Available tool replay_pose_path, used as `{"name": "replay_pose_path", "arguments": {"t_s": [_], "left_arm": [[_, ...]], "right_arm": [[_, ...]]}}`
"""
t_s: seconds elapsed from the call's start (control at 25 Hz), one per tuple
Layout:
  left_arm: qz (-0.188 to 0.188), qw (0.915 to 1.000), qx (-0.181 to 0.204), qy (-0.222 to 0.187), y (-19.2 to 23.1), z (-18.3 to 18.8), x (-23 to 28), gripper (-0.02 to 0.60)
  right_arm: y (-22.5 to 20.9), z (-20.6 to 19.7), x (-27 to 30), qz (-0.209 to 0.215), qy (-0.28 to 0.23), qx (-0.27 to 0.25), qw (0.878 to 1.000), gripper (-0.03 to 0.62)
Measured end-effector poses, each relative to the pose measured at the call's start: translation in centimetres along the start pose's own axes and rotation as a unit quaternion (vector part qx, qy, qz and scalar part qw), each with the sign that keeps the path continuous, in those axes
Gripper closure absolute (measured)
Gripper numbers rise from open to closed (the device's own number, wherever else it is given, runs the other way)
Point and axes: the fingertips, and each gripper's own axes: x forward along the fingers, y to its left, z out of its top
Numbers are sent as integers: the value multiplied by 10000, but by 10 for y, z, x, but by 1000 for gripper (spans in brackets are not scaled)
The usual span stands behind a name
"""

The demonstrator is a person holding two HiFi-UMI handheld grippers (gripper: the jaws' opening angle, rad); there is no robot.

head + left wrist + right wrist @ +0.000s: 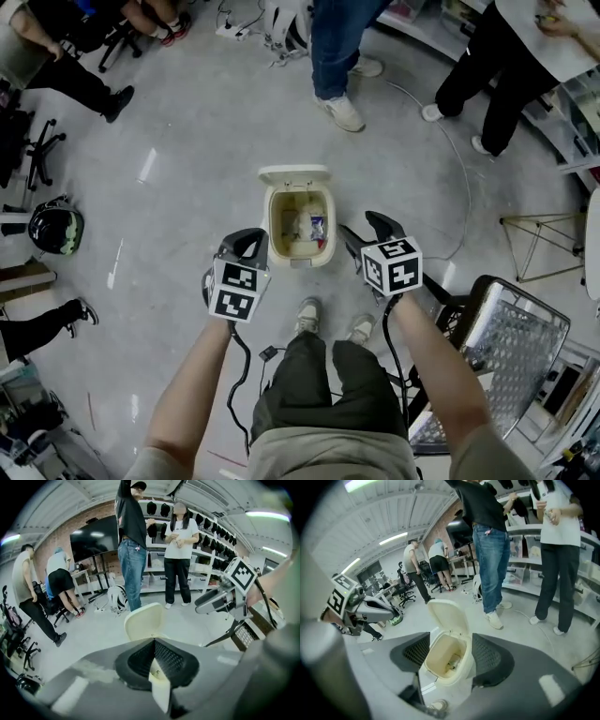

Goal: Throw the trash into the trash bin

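Observation:
A cream trash bin (323,253) stands on the grey floor with its lid (293,174) swung open, and trash (310,226) lies inside it. My left gripper (249,246) hangs just left of the bin, my right gripper (364,234) just right of it, both above the bin's near rim. In the right gripper view, the jaws of my right gripper (450,641) stand apart with nothing held, and the bin (465,668) shows between them. The pads of my left gripper (153,660) meet at the tips, with the lid (145,620) beyond.
A person in jeans (337,47) stands just beyond the bin, another at the far right (497,75). A wire-mesh chair (511,342) sits at my right. A helmet (54,228) and an office chair (33,150) are at the left. A cable (461,187) curves over the floor.

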Motion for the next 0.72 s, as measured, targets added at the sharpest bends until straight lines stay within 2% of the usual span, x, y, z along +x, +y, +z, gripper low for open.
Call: {"name": "replay_pose_path", "arguments": {"t_s": [0.32, 0.52, 0.72], "left_arm": [[83, 9959, 398, -806, -27, 117, -69, 578], [82, 9899, 566, -1297, -51, 178, -126, 578], [108, 9806, 855, -1759, -75, 234, -190, 578]], "right_arm": [[1, 94, -152, -312, -1235, 5, 9919, 312], [14, 137, -251, -525, -1967, -46, 9791, 316], [44, 174, -351, -521, -2600, -208, 9640, 316]]}}
